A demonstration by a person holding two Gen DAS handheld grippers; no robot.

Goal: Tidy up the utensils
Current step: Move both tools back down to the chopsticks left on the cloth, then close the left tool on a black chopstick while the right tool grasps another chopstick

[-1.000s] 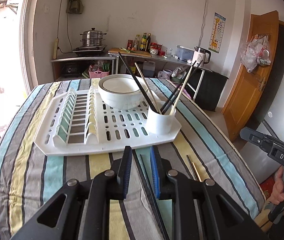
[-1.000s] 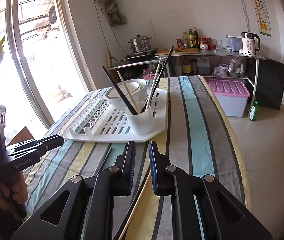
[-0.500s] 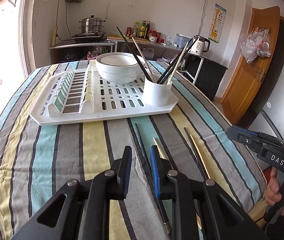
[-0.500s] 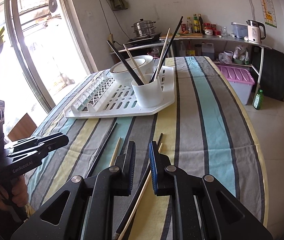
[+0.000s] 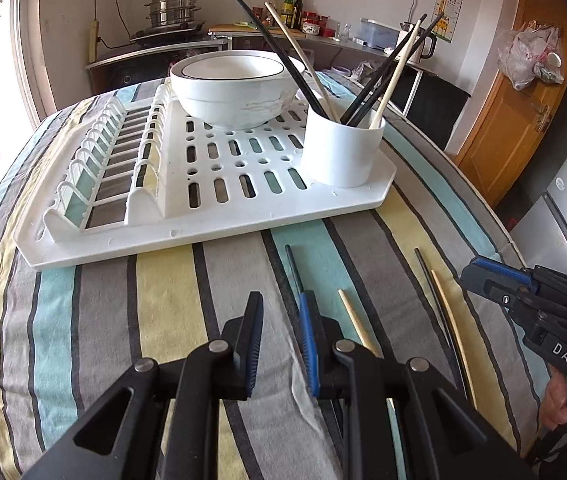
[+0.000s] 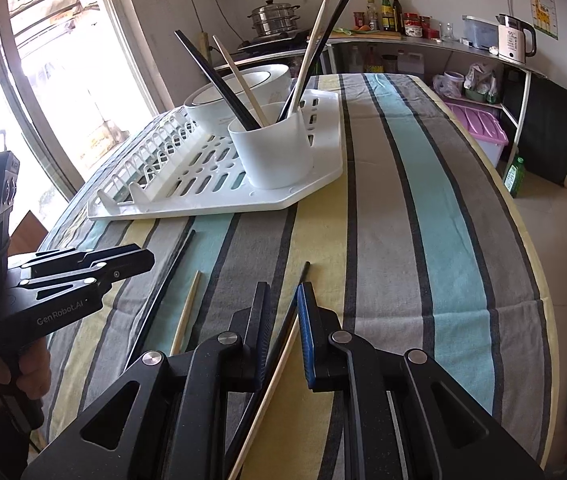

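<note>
far counter: steel steamer pot (image 5: pixel 173 10) left | sauce bottles (image 6: pixel 388 12) middle | white kettle (image 6: pixel 515 40) right || far right: orange door (image 5: pixel 523 92) | under counter: pink-lidded bin (image 6: pixel 479 130), green bottle (image 6: pixel 514 176)

Daylight from the blown-out window (image 6: pixel 83 80) fills both sharp views; fisheye bends the edges.

Lower ends of the loose chopsticks (image 5: pixel 353 320) vanish beneath the left gripper (image 5: pixel 281 338) at bottom centre. The person's hand (image 5: pixel 563 404) is cut off at the lower right edge. Counter bottle (image 5: pixel 289 4) labels are too small to read.
</note>
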